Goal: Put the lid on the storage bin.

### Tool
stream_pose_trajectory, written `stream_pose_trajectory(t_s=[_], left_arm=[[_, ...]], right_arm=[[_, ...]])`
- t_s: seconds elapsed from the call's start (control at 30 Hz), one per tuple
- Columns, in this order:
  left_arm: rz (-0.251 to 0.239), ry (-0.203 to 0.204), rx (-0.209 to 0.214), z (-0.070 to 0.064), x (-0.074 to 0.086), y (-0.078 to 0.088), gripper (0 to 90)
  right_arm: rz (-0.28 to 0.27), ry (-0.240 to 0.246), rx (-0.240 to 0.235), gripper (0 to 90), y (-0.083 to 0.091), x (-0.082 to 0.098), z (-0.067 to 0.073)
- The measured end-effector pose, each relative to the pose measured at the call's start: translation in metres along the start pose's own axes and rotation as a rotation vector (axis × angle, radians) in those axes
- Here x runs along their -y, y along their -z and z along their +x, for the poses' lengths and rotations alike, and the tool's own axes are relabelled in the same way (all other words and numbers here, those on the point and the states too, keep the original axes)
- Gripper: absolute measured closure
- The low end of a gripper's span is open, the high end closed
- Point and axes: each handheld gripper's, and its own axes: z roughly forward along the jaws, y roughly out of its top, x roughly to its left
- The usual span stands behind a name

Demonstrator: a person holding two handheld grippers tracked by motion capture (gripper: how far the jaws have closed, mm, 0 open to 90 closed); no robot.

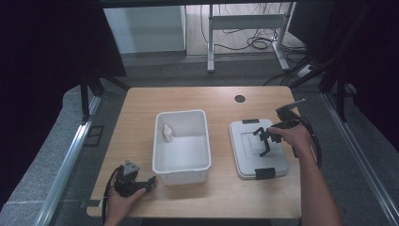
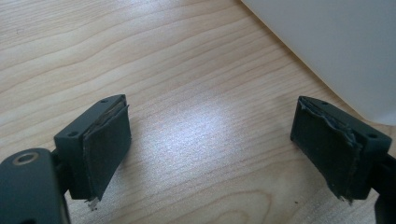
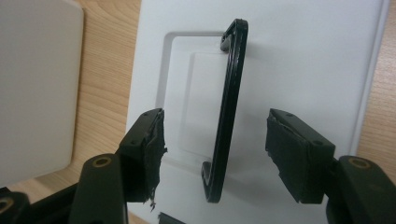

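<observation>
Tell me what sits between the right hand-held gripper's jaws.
The lid's black handle stands between the open jaws of the right hand-held gripper, touching neither pad, with the grey lid beneath; the right gripper view shows it.

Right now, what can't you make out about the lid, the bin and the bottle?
- Lid handle: lower end cut off by the right gripper view's bottom edge, between the open right tongs.
- Bottle: label too small in the high view.
- Bin: near inner wall hidden by its own rim; left tongs open beside it.
</observation>
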Motion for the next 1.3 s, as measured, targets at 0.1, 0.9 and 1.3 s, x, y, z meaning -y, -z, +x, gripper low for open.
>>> stream_pose_trajectory(t_s=[0.1,0.9,1.3], left_arm=[[0.000,0.000,0.000,0.000,0.000,0.000,12.1],[-0.001,0.000,0.000,0.000,0.000,0.000,12.1],[-0.001,0.000,0.000,0.000,0.000,0.000,12.1]], right_arm=[[0.016,0.007,0.006,41.1,-0.005,-0.003,-0.002],[0.094,0.018,0.050,74.8,-0.014,-0.008,-0.003],[0.103,-0.039,0.030,83.5,-0.016,-0.009,-0.001]])
